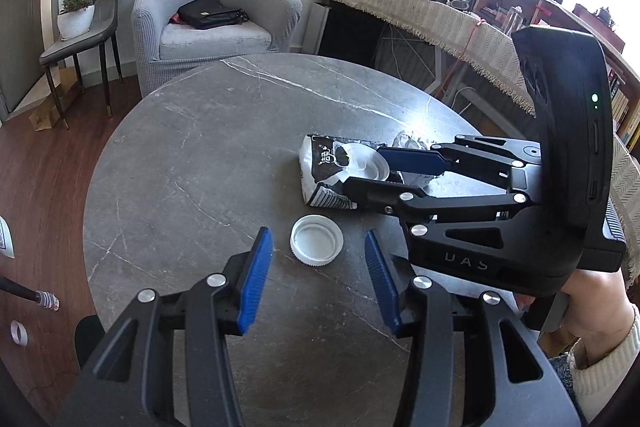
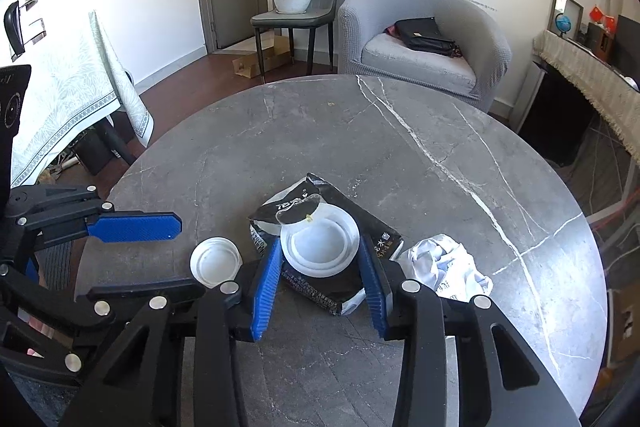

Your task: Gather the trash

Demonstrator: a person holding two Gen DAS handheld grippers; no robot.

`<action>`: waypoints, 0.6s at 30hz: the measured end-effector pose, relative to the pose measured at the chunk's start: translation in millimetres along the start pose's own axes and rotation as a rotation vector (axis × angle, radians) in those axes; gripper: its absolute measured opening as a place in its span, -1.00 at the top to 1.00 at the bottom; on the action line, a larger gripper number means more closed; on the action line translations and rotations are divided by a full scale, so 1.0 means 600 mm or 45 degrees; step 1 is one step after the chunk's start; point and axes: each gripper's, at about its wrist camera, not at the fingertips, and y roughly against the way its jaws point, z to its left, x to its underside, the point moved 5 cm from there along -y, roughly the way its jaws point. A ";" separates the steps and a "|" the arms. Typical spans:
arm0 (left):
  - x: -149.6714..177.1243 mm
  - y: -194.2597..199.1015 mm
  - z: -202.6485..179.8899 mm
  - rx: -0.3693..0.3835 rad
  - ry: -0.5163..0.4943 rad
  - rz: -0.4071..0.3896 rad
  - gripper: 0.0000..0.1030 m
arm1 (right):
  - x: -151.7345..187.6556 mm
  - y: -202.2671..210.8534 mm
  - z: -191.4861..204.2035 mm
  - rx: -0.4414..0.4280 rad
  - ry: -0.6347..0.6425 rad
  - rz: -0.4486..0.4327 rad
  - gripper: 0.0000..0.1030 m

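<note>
The right gripper has its blue pads pressed against both sides of a clear plastic lid, which lies on a black-and-white snack bag on the grey marble table. The left gripper stands released, its jaws apart either side of a white bottle cap without touching it. Crumpled white paper lies just beside the bag.

Both grippers match: the left gripper and right gripper are black linkage frames with silver rivets and ribbed blue pads. A cream knitted sleeve covers the wrist.
</note>
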 end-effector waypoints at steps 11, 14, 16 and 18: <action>-0.002 -0.023 -0.009 -0.050 -0.006 0.033 0.05 | 0.008 0.033 -0.018 0.013 -0.021 -0.016 0.24; 0.000 -0.028 -0.010 -0.077 -0.010 0.046 0.11 | 0.011 0.043 -0.025 0.014 -0.036 -0.025 0.24; 0.000 -0.030 -0.012 -0.098 -0.020 0.045 0.13 | 0.011 0.047 -0.028 0.018 -0.040 -0.031 0.24; 0.000 -0.031 -0.015 -0.098 -0.027 0.046 0.26 | 0.011 0.051 -0.029 0.020 -0.043 -0.039 0.24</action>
